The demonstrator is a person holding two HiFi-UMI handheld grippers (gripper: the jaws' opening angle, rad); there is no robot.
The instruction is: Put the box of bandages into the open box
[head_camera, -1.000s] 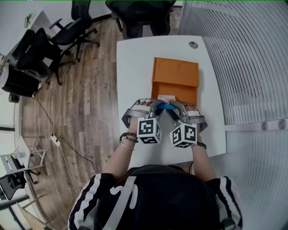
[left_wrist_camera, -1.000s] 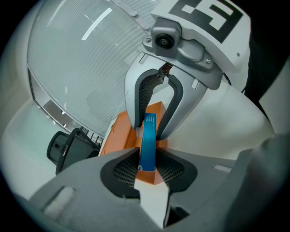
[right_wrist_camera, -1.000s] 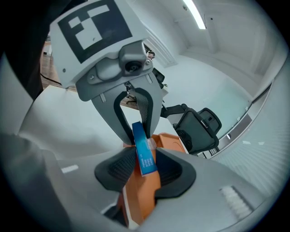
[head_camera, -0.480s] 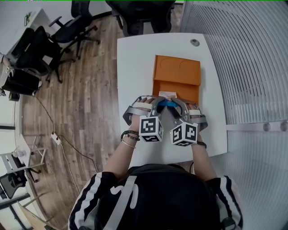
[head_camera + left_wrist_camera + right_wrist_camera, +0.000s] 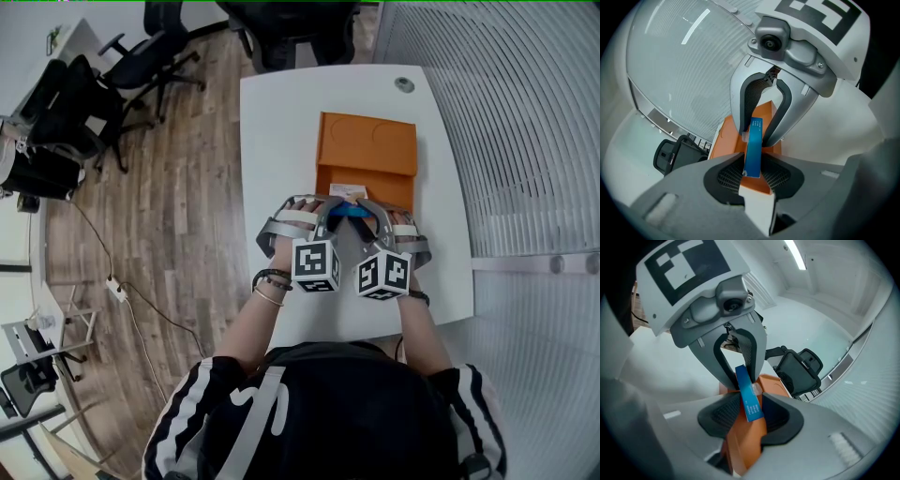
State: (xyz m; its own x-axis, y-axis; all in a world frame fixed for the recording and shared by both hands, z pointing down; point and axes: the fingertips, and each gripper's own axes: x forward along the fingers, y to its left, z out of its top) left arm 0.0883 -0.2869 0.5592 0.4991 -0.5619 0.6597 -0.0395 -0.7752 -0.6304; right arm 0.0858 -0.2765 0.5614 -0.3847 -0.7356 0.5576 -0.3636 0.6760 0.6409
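The left gripper (image 5: pixel 751 174) and the right gripper (image 5: pixel 749 414), tips facing each other, each pinch one end of the thin blue box of bandages (image 5: pixel 351 213), which stands on its edge. It sits over the near end of the orange open box (image 5: pixel 367 150) on the white table (image 5: pixel 281 122).

Blue with pale print on the box of bandages (image 5: pixel 752 145). Plain orange on the open box (image 5: pixel 367 155), white on the table (image 5: pixel 281 112). Grey on the left gripper (image 5: pixel 753 176) and right gripper (image 5: pixel 751 417), black mesh on the pads (image 5: pixel 729 177), black-and-white square markers (image 5: pixel 315 265). Brown wood grain on the floor (image 5: pixel 178 206). Black with white stripes on the sleeves (image 5: pixel 183 422).
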